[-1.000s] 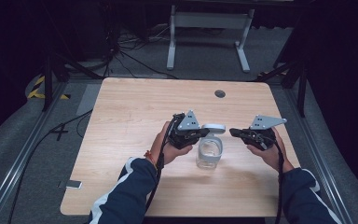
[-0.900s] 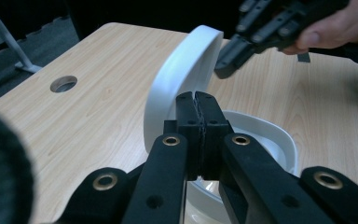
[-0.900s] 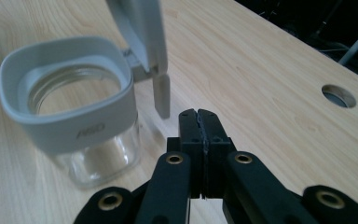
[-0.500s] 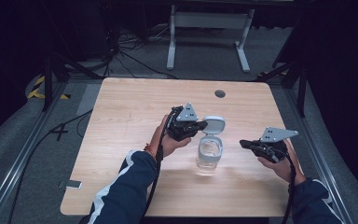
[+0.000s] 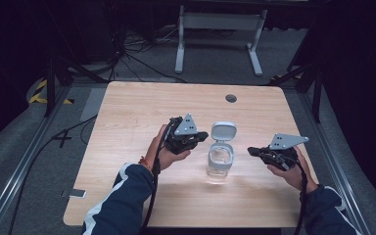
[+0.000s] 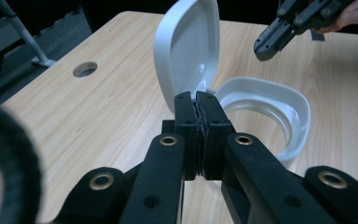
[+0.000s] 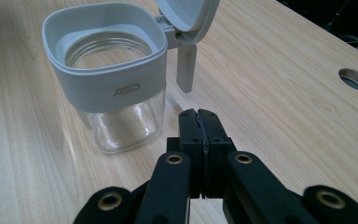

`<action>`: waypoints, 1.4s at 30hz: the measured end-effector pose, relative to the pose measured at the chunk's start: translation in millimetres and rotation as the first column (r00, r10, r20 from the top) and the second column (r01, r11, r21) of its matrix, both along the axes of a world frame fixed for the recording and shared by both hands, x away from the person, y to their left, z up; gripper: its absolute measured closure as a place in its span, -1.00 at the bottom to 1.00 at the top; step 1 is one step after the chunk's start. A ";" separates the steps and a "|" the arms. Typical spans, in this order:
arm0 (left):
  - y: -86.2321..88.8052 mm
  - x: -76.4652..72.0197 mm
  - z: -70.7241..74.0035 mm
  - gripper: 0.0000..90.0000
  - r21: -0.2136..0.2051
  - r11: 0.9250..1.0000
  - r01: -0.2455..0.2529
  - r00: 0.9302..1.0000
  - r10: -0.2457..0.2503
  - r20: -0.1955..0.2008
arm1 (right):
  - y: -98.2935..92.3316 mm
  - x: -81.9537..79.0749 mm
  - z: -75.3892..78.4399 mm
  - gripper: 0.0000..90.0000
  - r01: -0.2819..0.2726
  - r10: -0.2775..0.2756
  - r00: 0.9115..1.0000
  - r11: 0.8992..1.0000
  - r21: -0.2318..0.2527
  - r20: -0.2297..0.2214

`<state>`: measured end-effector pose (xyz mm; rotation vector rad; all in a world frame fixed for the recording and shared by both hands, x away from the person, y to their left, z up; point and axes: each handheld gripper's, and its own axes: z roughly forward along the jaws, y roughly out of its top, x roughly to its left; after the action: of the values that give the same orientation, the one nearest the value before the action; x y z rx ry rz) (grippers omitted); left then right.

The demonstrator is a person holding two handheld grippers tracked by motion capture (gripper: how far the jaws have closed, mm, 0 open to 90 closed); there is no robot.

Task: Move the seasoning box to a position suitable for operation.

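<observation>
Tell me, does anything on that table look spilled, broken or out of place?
Nothing stands out. The clear jar stands upright on the table with its hinged lid flipped open, apparently empty, and no spill shows around it.

We see the jar standing upright on the table, a little right of its middle and toward the near side. Its lid is swung up on a hinge at the jar's far edge and stands behind the mouth. The left gripper sits just left of the lid, tips close beside it; in the left gripper view the lid rises right behind the meeting jaws. The right gripper lies right of the jar, near it but apart, pointing at it. A round hole lies in the tabletop behind the jar, near the far edge. Behind the table a stand rests on the floor
</observation>
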<state>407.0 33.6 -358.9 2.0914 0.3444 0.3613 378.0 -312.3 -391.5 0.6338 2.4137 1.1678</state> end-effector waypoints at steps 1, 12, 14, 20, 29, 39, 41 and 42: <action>2.3 -1.4 -0.6 0.95 0.005 1.000 0.001 1.000 -0.001 0.002 | 0.4 -0.3 -0.3 0.99 -0.003 0.003 1.000 1.000 0.001 -0.002; 32.8 -20.5 -18.9 0.90 0.052 0.998 -0.036 0.999 0.037 -0.007 | 5.2 -6.9 2.8 0.99 -0.036 0.036 0.999 0.999 0.033 -0.002; 41.7 -25.3 -24.4 0.88 0.075 0.996 -0.043 0.999 0.044 -0.010 | 7.1 -7.4 2.8 0.99 -0.044 0.044 0.999 0.998 0.035 -0.002; 74.6 -39.5 -49.6 0.81 0.140 0.984 -0.106 0.993 0.113 -0.042 | 12.8 -9.0 2.7 0.97 -0.051 0.051 0.999 0.998 0.022 0.014; 126.6 -58.6 -90.4 0.60 0.200 0.959 -0.200 0.972 0.221 -0.085 | 21.1 -0.2 -8.0 0.94 -0.041 0.041 0.999 0.999 -0.005 -0.009; 165.6 -69.8 -113.9 0.12 0.205 0.941 -0.270 0.943 0.301 -0.141 | 13.5 -7.9 -7.5 0.62 -0.039 0.039 0.999 0.999 -0.016 -0.006; 169.9 -70.8 -116.4 0.03 0.186 0.941 -0.282 0.937 0.312 -0.160 | 9.4 -10.8 -9.7 0.52 -0.032 0.032 0.999 0.999 -0.027 0.001; 170.6 -71.2 -117.2 0.00 0.180 0.943 -0.282 0.937 0.311 -0.161 | 6.4 -13.0 -10.8 0.46 -0.028 0.028 1.000 0.999 -0.037 -0.005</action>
<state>335.9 204.2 -476.0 2.2341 0.7728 0.3792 365.1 -305.9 -402.3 0.5940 2.4489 1.1315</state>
